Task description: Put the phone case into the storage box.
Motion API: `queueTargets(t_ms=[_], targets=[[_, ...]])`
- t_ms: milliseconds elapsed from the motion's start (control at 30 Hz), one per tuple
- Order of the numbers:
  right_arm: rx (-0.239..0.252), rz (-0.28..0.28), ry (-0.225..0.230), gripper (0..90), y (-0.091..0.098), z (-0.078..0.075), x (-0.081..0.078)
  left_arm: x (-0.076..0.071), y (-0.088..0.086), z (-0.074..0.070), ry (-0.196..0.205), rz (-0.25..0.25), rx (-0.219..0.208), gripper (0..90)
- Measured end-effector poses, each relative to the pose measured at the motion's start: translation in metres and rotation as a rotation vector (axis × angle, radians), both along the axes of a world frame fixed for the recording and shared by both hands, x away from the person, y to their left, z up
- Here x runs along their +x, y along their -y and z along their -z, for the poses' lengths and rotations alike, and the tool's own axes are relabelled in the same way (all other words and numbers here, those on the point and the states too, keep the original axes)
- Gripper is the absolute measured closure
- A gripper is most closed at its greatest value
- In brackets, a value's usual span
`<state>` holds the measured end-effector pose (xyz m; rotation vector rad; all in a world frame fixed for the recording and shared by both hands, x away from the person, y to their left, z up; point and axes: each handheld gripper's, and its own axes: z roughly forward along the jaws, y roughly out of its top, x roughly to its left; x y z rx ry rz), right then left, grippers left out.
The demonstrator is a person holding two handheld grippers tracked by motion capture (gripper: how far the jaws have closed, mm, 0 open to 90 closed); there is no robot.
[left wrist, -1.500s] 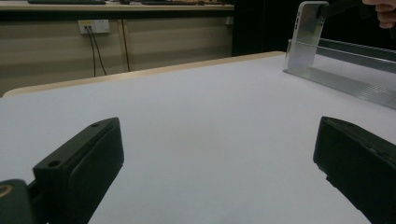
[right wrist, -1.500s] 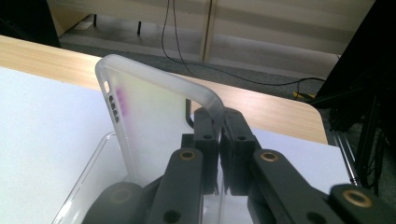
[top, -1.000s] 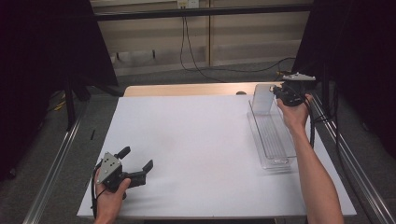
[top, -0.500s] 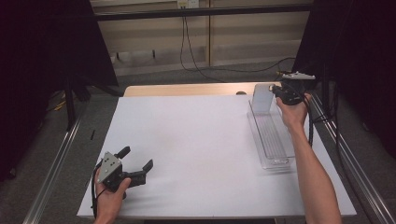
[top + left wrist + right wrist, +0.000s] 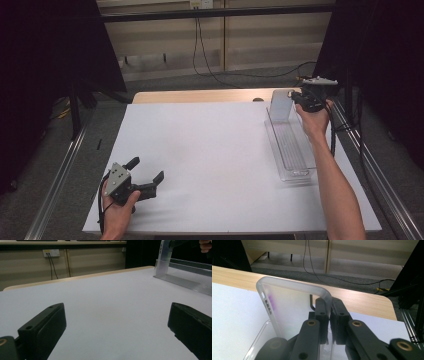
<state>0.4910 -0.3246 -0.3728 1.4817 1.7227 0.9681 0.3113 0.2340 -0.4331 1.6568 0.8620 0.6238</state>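
The right gripper [image 5: 329,315] pinches the frosted phone case [image 5: 294,307] by its upper corner, its jaws pressed on the thin wall, holding it upright at the far end of a clear tray [image 5: 292,150] near the desk's right edge. The tray's own contents are hard to make out. The left gripper [image 5: 145,180] rests, jaws spread, on the white desk [image 5: 210,150], with a cabled wall behind.

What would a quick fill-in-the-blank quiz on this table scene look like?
1. The right tongs are shut on a frosted phone ____.
2. The case stands on its edge in a clear ____.
3. The left tongs are ____, with nothing between them.
4. The tray lies on the ____ side of the table, seen from above.

Missing words: case; tray; open; right
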Motion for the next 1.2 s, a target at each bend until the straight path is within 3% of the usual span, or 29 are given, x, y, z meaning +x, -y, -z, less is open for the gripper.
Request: queueTargets(t_ms=[500, 1200], targets=[[0.010, 0.015, 0.004, 84.3, 0.0010, 0.0013, 0.0014, -0.0006, -0.0005, -0.0004, 0.003, -0.002, -0.002, 2.0], [0.030, 0.009, 0.022, 74.7, 0.0024, 0.0005, -0.0021, -0.0007, -0.0007, -0.0003, 0.003, -0.003, -0.002, 1.9]])
